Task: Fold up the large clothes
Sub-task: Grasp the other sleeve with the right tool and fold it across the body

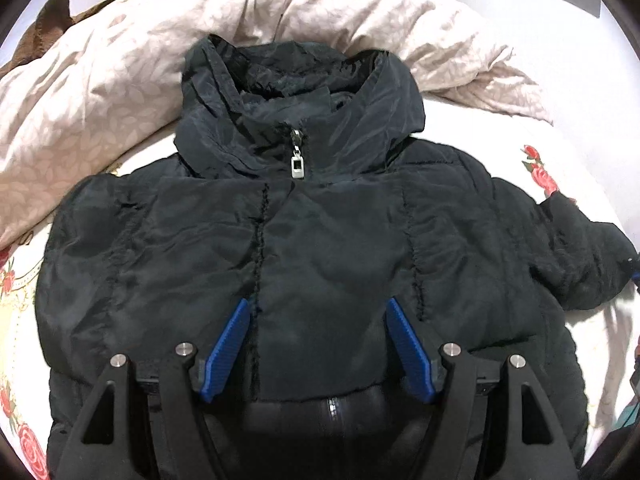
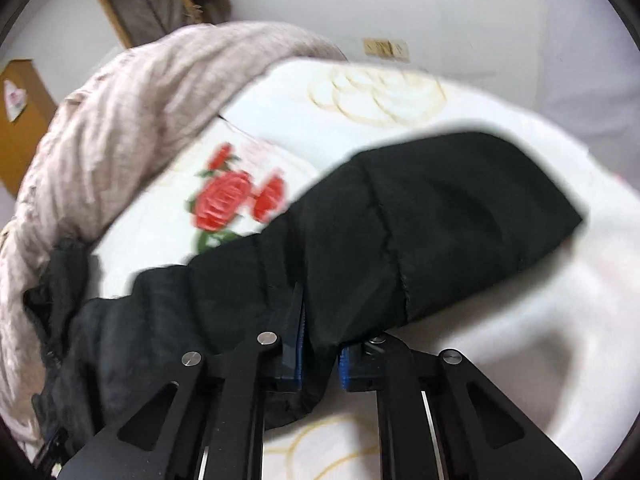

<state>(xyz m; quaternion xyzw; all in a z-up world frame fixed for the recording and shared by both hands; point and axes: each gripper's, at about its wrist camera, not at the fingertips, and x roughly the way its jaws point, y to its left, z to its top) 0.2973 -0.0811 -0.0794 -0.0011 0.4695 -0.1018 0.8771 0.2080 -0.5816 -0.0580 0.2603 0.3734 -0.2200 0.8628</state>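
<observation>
A black padded jacket lies front up on the bed, zipped, with its hood at the far end and a silver zipper pull at the collar. My left gripper is open low over the jacket's lower front, its blue pads spread either side of the centre panel. In the right wrist view the jacket's black sleeve stretches across the sheet, its cuff to the right. My right gripper is shut on the sleeve, fabric bunched between its blue pads. That sleeve also shows at the left view's right edge.
A crumpled pink duvet is piled behind and left of the jacket, also the duvet in the right view. The white bedsheet has red roses. A wooden cabinet stands by the wall.
</observation>
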